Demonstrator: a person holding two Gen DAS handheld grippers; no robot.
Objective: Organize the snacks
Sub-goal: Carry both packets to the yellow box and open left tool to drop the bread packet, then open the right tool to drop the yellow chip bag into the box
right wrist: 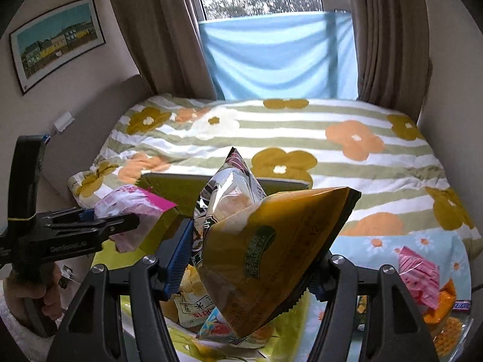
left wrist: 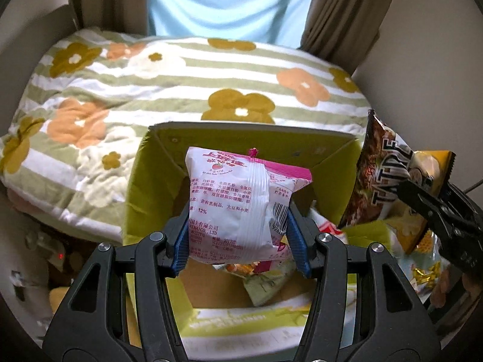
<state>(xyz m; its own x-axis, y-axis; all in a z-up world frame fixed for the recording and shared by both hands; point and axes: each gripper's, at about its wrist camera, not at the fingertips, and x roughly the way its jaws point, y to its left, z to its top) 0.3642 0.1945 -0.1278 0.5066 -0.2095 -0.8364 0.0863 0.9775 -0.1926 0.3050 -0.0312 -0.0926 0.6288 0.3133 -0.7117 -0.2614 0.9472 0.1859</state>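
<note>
I have a packet in each gripper, both raised over the open green cardboard box (left wrist: pixel 142 181) that sits at the near edge of the bed with the floral striped quilt (left wrist: pixel 169 81). My left gripper (left wrist: pixel 241 235) is clamped on a white and pink snack packet (left wrist: pixel 235 205), the blue pads pressing its two sides near the lower half, and the packet hangs directly above the box mouth. My right gripper (right wrist: pixel 244 259) pinches a yellow and brown chip bag (right wrist: pixel 265 241) by its lower part, the bag standing up and tilted between the pads; in the left view this same bag shows just beyond the box's right wall. Inside the box I can already make out a few wrappers lying on the bottom, so I judge the sorting to be partly done. More loose snacks (right wrist: pixel 422 283) lie on the light blue daisy cloth (right wrist: pixel 437 241) to the right of the box, well apart from both grippers. The step in hand looks like dropping these two packets in. Next I would lower the left packet a little and part the pads, then bring the right bag inward over the opening before releasing, since it looks to sit at or past the rim.
</note>
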